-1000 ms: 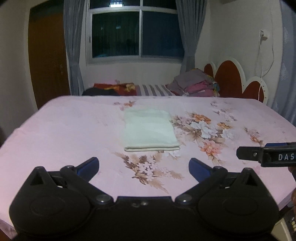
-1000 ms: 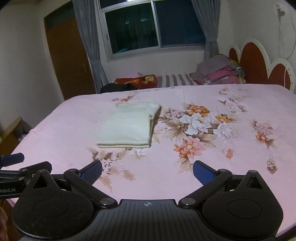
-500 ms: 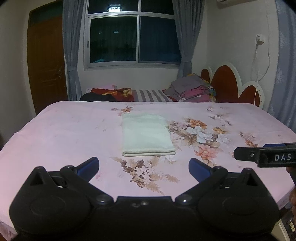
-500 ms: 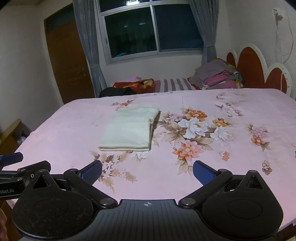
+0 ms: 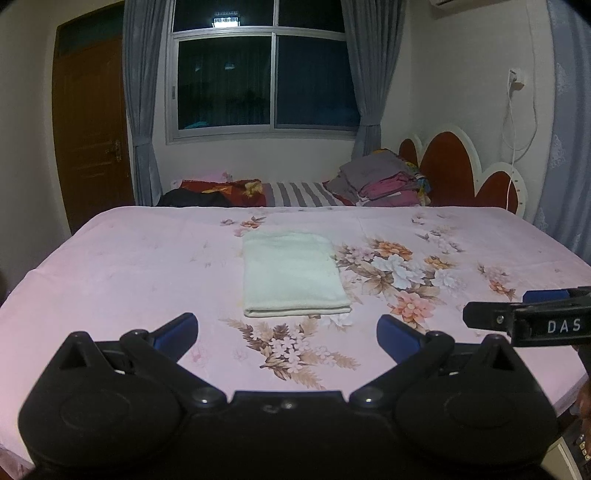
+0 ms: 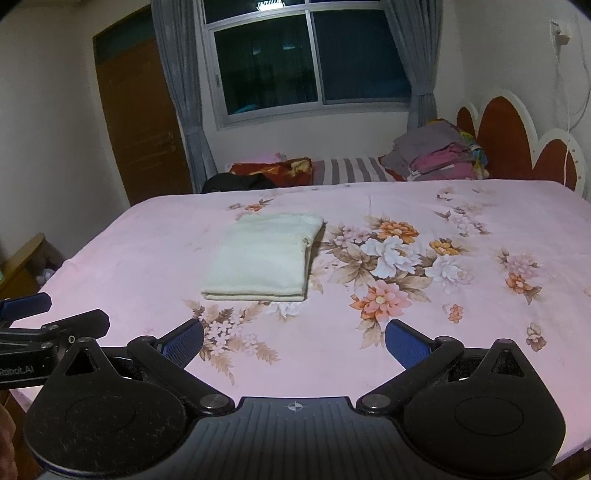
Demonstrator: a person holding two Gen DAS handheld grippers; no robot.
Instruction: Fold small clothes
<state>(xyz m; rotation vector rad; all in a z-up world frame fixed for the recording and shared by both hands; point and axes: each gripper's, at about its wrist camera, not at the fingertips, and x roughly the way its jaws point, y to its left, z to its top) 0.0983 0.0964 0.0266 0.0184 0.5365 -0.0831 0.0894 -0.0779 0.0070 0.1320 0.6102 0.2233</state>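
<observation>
the folded cream cloth (image 5: pixel 291 273) lies flat on the pink floral bedsheet (image 5: pixel 129 266), left of the big printed flower cluster (image 6: pixel 391 266), its folded edge toward the cameras. the left gripper (image 5: pixel 287 328) and right gripper (image 6: pixel 294 339) hover near the bed's front edge, well apart from the cloth, each with fingers spread wide and holding nothing. a pile of clothes (image 5: pixel 384 181) sits beyond the bed by the headboard (image 5: pixel 447 170).

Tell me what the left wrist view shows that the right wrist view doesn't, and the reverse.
Only the left view shows the right gripper from the side, open, and an air conditioner. Only the right view shows the left gripper from the side and wooden furniture beside the bed. Both show the folded cloth on the bedsheet, the window and a clothes pile.
</observation>
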